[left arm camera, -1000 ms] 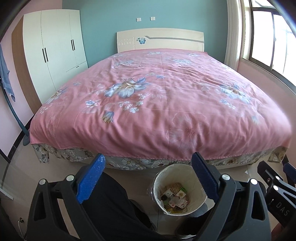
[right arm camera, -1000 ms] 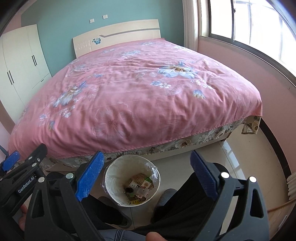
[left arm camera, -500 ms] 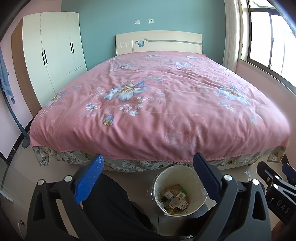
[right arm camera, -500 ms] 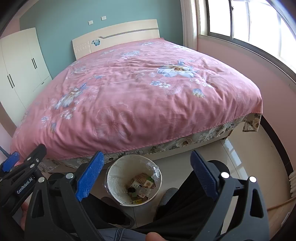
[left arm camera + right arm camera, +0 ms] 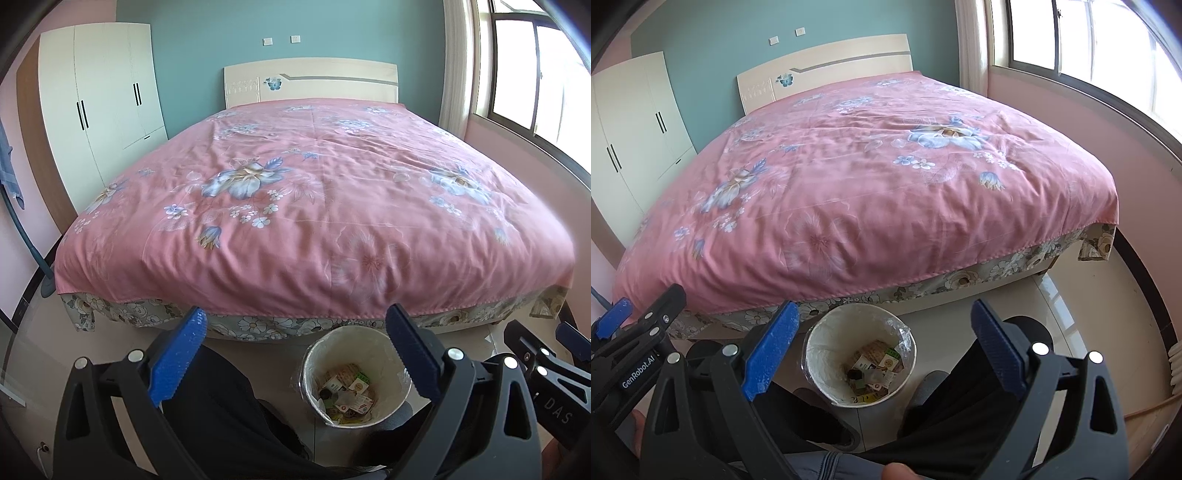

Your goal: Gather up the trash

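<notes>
A white bin (image 5: 369, 341) lined with clear plastic stands on the floor at the foot of the bed, also in the right wrist view (image 5: 834, 332). Several small packets and wrappers (image 5: 347, 391) lie at its bottom (image 5: 875, 365). My left gripper (image 5: 295, 325) is open and empty, held above the floor left of the bin. My right gripper (image 5: 882, 317) is open and empty, above the bin. Each gripper shows at the edge of the other's view.
A big bed with a pink flowered cover (image 5: 314, 192) fills the room ahead. A white wardrobe (image 5: 99, 110) stands at the left, a window (image 5: 1108, 48) at the right. The person's dark-trousered legs (image 5: 221, 413) flank the bin.
Both cameras have tilted up a little, so the bed and bin sit lower in view. Both grippers stay open and empty.
</notes>
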A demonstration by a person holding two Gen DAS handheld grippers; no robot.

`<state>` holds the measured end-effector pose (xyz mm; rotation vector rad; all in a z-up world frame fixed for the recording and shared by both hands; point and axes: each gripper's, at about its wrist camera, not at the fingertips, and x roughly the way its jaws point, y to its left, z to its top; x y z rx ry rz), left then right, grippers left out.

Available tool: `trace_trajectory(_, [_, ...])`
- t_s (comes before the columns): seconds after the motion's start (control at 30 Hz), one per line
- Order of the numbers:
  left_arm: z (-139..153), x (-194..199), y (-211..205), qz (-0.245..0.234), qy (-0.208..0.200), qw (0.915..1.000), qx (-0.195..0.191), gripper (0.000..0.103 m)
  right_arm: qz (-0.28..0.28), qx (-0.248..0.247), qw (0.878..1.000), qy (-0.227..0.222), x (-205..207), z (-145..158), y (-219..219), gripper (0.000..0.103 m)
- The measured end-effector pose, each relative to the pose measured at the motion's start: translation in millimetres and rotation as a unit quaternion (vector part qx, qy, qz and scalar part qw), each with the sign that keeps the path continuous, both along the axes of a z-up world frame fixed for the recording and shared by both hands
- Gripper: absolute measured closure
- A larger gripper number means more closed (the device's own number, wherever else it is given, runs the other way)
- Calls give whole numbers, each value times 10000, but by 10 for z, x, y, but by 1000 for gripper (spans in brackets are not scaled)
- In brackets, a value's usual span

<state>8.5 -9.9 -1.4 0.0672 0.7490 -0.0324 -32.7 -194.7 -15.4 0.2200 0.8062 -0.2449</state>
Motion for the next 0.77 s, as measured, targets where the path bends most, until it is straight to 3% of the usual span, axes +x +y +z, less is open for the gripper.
trace_trajectory(0.77, [5,-38,12,-113,-64,9999,-25,4,75,35,10000,-3,25,7,33,11])
